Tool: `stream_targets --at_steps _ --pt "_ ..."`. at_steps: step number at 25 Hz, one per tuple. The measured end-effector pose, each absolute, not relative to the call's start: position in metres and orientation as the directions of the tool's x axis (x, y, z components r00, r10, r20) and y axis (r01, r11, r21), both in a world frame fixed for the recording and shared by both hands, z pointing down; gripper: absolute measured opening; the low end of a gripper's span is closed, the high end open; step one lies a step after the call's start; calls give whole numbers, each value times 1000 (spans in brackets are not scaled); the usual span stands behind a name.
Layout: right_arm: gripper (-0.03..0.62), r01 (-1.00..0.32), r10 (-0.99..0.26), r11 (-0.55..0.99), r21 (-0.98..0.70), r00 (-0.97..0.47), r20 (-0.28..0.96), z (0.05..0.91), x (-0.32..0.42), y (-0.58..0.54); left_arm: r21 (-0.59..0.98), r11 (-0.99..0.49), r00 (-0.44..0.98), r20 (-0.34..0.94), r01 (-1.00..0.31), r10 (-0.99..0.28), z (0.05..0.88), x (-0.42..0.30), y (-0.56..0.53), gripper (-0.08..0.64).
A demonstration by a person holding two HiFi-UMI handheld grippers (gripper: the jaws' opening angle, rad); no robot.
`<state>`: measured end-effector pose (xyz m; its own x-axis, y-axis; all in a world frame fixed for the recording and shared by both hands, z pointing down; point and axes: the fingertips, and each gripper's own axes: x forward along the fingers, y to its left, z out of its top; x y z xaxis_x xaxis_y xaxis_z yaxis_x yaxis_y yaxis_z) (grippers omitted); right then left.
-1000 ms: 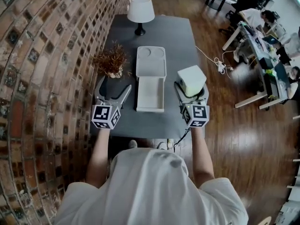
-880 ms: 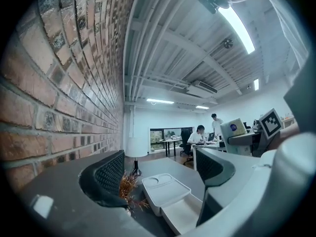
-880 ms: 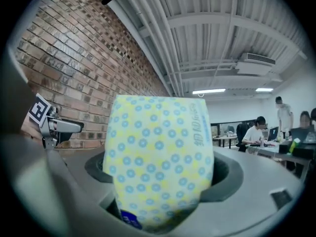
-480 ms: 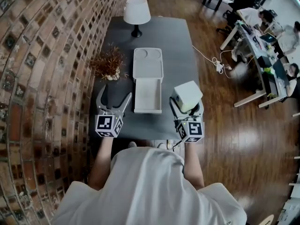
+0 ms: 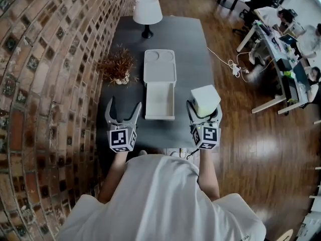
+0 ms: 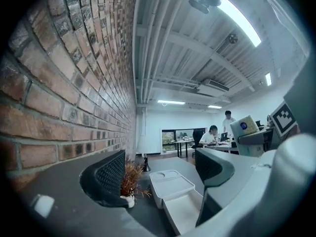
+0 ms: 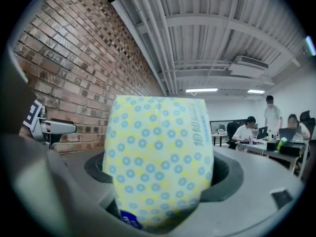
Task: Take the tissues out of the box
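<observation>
Right gripper view: a soft tissue pack in yellow wrap with blue dots (image 7: 158, 152) stands upright, clamped in the right gripper (image 7: 160, 177) and held just right of the open white plastic box (image 5: 160, 115). So soft a pack probably wants a light, even squeeze, then a set-down on the dark grey table (image 5: 193, 44) right of the box. Left of the box, the left gripper (image 5: 124, 109) hangs part-open and empty. Whether the box's pale tray holds more tissues cannot be told. The pack's lower end is hidden between the jaws.

Bright ceiling lights (image 6: 241, 15), fisheye edges, glare on floor (image 5: 253, 132)
</observation>
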<state>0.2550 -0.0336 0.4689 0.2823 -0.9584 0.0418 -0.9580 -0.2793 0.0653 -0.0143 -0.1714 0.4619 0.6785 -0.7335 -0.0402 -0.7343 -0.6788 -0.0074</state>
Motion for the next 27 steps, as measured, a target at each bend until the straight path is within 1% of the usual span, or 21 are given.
stream_targets --at_steps 5,9,18,27 --pt "486 -939 -939 -343 26 343 18 461 265 -26 -21 -668 668 -40 -744 -743 460 -15 -174 426" --pt "486 -927 -927 -375 -5 375 28 468 263 -16 -37 -664 665 -40 -747 -746 458 -18 -176 426" --pt "486 -947 -945 -319 26 320 60 474 240 -23 -28 -675 676 -29 -737 -737 460 -13 -176 426" --pt "486 -945 -942 -327 27 328 68 475 242 -16 -19 -679 680 -34 -734 -733 455 -16 -176 426"
